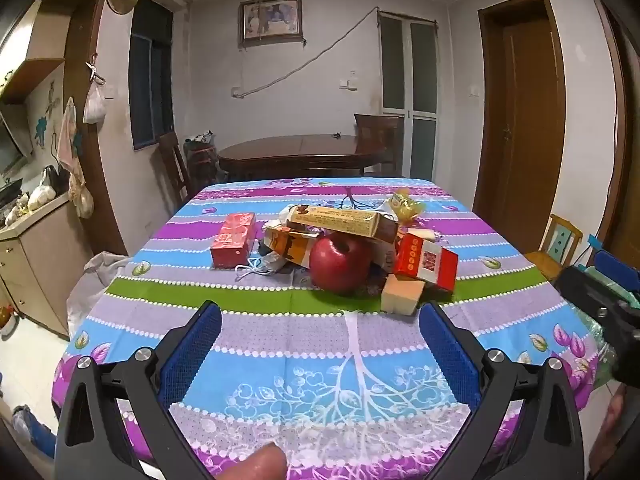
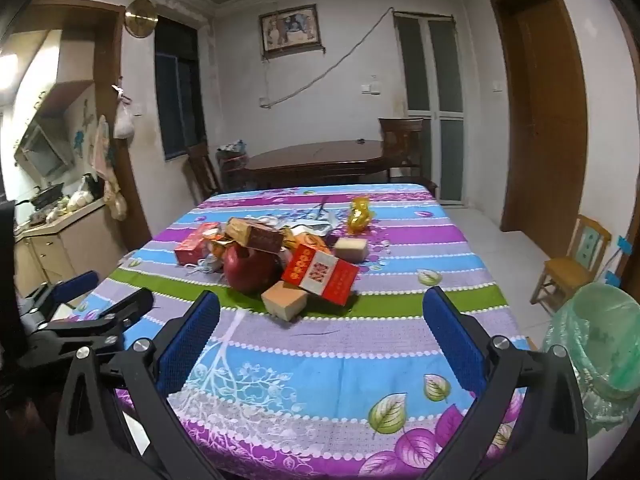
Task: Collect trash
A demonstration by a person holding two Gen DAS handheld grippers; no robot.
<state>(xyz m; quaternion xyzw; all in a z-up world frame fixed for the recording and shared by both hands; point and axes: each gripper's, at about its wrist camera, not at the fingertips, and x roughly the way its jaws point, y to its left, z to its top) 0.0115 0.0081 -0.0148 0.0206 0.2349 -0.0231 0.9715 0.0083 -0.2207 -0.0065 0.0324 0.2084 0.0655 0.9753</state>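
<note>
1. Left wrist view shows the left claw [image 1: 320,328] spread wide over the near part of the tabletop [image 1: 280,360], nothing between its blue pads.
2. Right wrist view shows the right claw [image 2: 322,320] spread just as wide, also holding nothing.
3. Trash lies heaped at mid-tabletop: a red apple [image 1: 340,264] in front, a long tan box [image 1: 340,221] resting across the pile, a red-and-white carton [image 1: 426,262] right of the apple, a beige block [image 1: 402,294] just below that carton.
4. A red box [image 1: 234,240] sits apart to the left, with a face mask [image 1: 260,269] beside it.
5. A green-lined bin [image 2: 600,344] stands off the tabletop's right edge.
</note>
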